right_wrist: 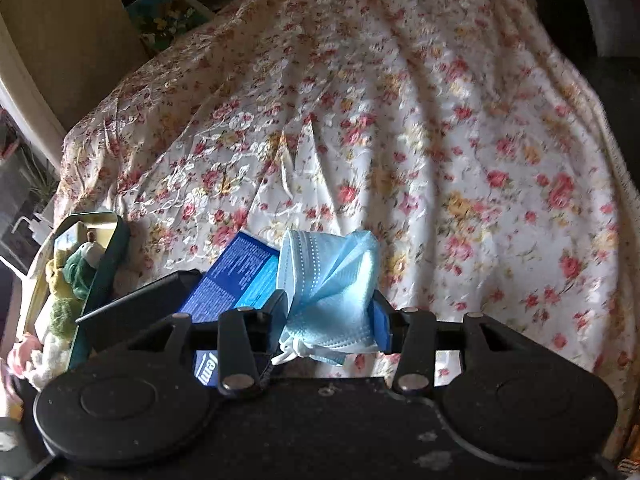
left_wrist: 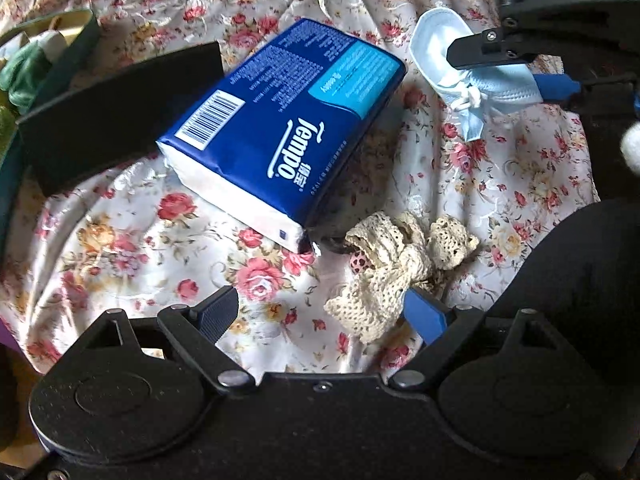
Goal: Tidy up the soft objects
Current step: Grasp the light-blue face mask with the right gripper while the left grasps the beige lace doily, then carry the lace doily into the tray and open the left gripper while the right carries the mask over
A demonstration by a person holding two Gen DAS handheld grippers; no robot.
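Between my right gripper's (right_wrist: 332,312) jaws I have the crumpled blue face mask (right_wrist: 328,280) pinched, held above the floral cloth (right_wrist: 440,140). Lower down, my left gripper (left_wrist: 324,312) sits with jaws spread wide, the cream lace piece (left_wrist: 392,272) against its right finger, just beside the Tempo tissue pack (left_wrist: 280,128).

- Left wrist cam: low, close over floral cloth (left_wrist: 120,248), looks forward and down; tissue pack (left_wrist: 280,128) dead ahead, right gripper (left_wrist: 516,68) at 1 o'clock.
- Right wrist cam: higher, faces across cloth (right_wrist: 440,140).
- Shared: pack (right_wrist: 236,276), face mask (right_wrist: 328,280), green bin (right_wrist: 100,276) at 9 o'clock.
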